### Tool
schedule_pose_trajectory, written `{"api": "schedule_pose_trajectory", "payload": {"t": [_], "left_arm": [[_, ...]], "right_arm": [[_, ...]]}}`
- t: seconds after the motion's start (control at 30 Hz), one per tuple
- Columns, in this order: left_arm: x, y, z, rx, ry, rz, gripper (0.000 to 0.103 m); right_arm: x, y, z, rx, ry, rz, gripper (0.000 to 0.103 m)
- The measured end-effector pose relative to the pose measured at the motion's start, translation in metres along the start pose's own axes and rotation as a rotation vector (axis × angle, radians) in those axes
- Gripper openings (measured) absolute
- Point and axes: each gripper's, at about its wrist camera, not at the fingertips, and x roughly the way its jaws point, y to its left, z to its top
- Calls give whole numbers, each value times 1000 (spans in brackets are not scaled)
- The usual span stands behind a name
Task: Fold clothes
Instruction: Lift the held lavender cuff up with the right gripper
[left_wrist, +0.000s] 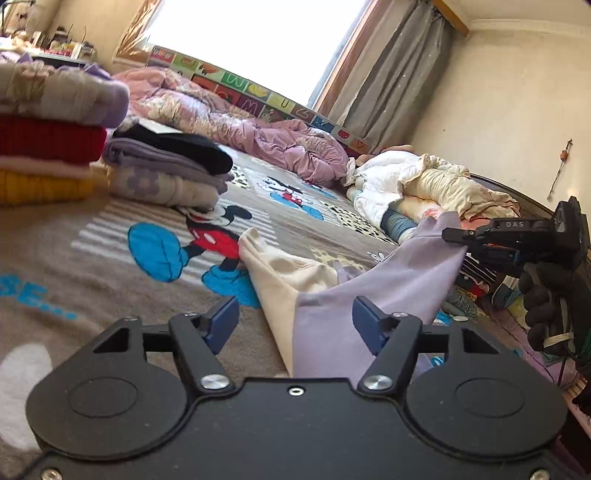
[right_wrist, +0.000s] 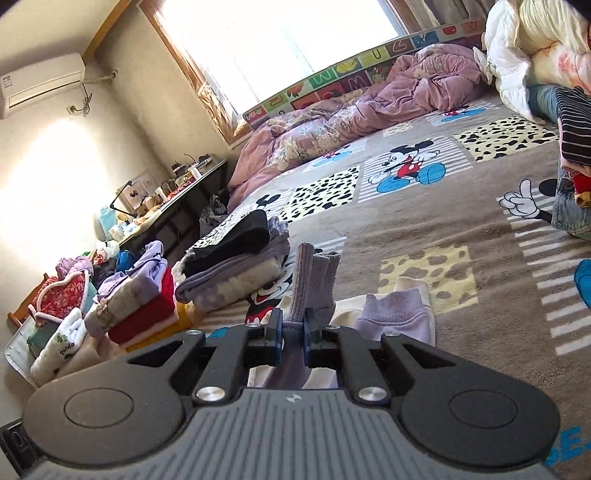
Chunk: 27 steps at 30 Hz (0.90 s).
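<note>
Step in hand: lilac-and-cream sweatshirt (left_wrist: 388, 291) being lifted off the bed blanket (left_wrist: 92, 266).
Right gripper (right_wrist: 293, 334) is clamped on a ribbed cuff; left gripper (left_wrist: 295, 325) jaws stand apart, fabric between, ungripped. Left closure is required next.

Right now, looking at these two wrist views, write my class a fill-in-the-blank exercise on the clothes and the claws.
1. The right claw is shut on the ____ and cream garment.
2. The left claw stands ____, its pads not pressing the cloth.
3. The folded pile has a ____ sweater just above the pale pink layer.
4. The blanket shows a cartoon ____.

Missing words: lilac; open; red; mouse
</note>
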Motion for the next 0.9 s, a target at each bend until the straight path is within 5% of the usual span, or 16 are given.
{"api": "schedule_pose_trajectory", "payload": {"t": [0.3, 0.53, 0.9], "left_arm": [[26, -44, -21, 183, 108, 9, 46], [39, -46, -27, 226, 131, -24, 35], [51, -58, -41, 322, 201, -37, 34]], "right_arm": [[-17, -4, -15, 6, -31, -14, 12], [-35, -21, -36, 62, -58, -22, 12], [-56, -49, -75, 147, -109, -59, 12]]}}
